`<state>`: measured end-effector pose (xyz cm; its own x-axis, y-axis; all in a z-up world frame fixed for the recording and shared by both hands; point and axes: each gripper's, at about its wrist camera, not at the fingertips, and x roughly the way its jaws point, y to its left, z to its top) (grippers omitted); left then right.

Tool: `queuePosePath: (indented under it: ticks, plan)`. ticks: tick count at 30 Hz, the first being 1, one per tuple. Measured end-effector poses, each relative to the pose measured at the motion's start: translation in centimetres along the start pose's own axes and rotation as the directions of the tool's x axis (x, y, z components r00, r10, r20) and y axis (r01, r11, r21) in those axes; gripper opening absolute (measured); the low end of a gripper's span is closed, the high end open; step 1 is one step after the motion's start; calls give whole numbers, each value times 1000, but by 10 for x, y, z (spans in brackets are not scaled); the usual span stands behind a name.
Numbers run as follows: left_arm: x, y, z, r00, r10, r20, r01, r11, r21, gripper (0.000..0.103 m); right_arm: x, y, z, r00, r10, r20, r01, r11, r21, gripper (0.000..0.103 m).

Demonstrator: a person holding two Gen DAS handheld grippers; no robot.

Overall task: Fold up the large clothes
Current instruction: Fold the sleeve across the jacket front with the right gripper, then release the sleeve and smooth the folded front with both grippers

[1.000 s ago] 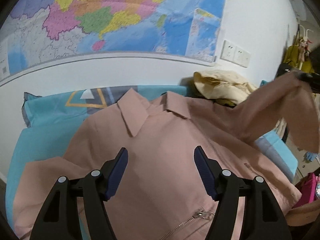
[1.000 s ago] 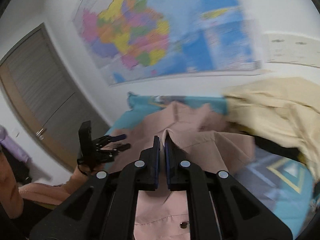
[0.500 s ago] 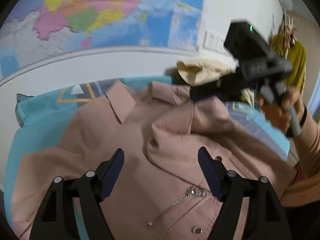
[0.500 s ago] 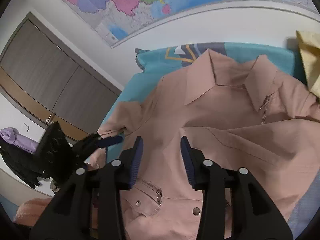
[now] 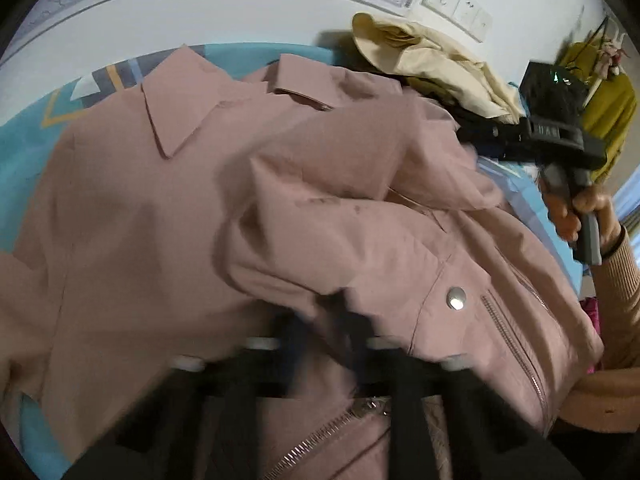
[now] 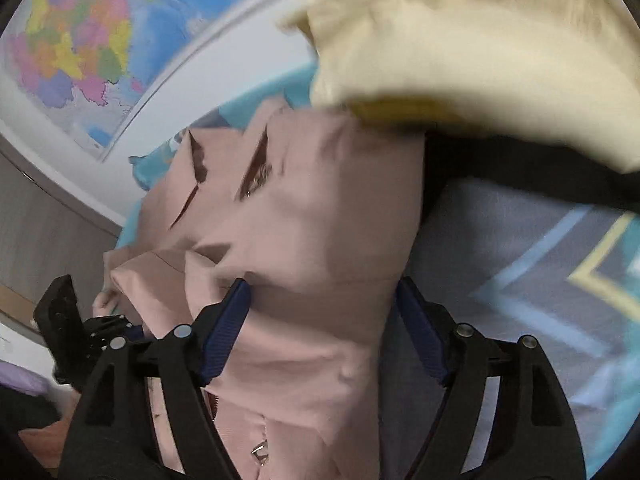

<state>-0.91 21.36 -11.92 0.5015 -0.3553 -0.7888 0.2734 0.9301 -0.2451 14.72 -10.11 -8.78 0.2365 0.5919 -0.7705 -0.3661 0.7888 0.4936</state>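
**Pink jacket on bed, both tongs at the cloth**

Item 1, my left gripper [image 5: 320, 320]: blurred at the bottom of the left wrist view. Its jaws have just snapped together, and a fold of the pink jacket [image 5: 160, 220] is between them; I read it as pinched shut on that fold, near the loose sleeve end lying across the chest. The zipper [image 5: 320, 440] runs just below the jaws, and a metal snap [image 5: 456, 297] sits to their right.

Item 2, my right gripper [image 6: 324, 320]: jaws have just been opening and stand wide. The folded sleeve and shoulder edge of the jacket [image 6: 312, 240] lies between the blue pads [image 6: 226, 328]; the left pad is at the cloth, while the right one stands at its edge over the bedding. I see no clamp on it. In the left wrist view this gripper [image 5: 480, 136] shows at the jacket's right shoulder, with my right hand [image 5: 580, 212] on its handle.

Item 3, jacket: spread front-up on the blue patterned bedspread [image 5: 24, 152], collar toward the wall, right sleeve folded in over the front.

Item 4, surroundings: cream garment [image 6: 460, 40] heaped beyond the jacket's right shoulder; wall map [image 6: 80, 40] above; wall sockets [image 5: 456, 2] to its right.
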Motion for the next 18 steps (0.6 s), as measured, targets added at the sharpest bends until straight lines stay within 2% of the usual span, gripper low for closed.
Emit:
queuePosePath:
  ticks: [1, 2, 3, 4, 7, 9, 11, 12, 14, 15, 16, 18]
  plan:
    - [-5, 1, 2, 1000, 3, 12, -3, 1000, 6, 2, 3, -2, -1, 1000, 28, -6, -28, 1000, 1, 43]
    - [-10, 2, 4, 999, 15, 28, -15, 1000, 12, 1, 5, -2, -2, 1000, 29, -5, -30, 999, -15, 30]
    - [-19, 3, 5, 998, 42, 51, -43, 998, 37, 1, 3, -3, -2, 1000, 27, 9, -27, 999, -29, 6]
    - [-31, 5, 7, 994, 78, 75, -82, 995, 58, 1, -2, -4, -2, 999, 40, 18, -40, 999, -31, 6]
    - [-64, 18, 15, 976, 175, 129, -188, 978, 94, 1, -29, -16, 4, 996, 12, 93, -9, 999, -31, 4]
    - [-78, 30, 22, 968, 205, 148, -220, 970, 98, 2, -42, -29, 8, 992, 14, 127, -15, 1000, 13, 4]
    - [-79, 41, 27, 944, 297, 143, -311, 946, 88, 6, -44, -43, 8, 992, -3, 127, -3, 999, 48, 4]
    - [-74, 47, 28, 945, 306, 118, -318, 943, 94, 12, -38, -47, 5, 994, -14, 106, 8, 998, 56, 4]
    - [-68, 53, 26, 948, 306, 88, -312, 947, 70, 47, -29, -48, 2, 995, -40, 87, 34, 997, 72, 5]
    - [-61, 55, 24, 950, 306, 67, -311, 948, 69, 53, -26, -50, -1, 996, -40, 78, 34, 996, 83, 6]
    - [-56, 57, 21, 959, 278, 46, -281, 957, 76, 57, -24, -52, -1, 996, -36, 80, 28, 995, 92, 10]
    - [-50, 56, 14, 970, 240, 26, -242, 967, 82, 61, -28, -53, -4, 995, -35, 91, 25, 994, 108, 12]
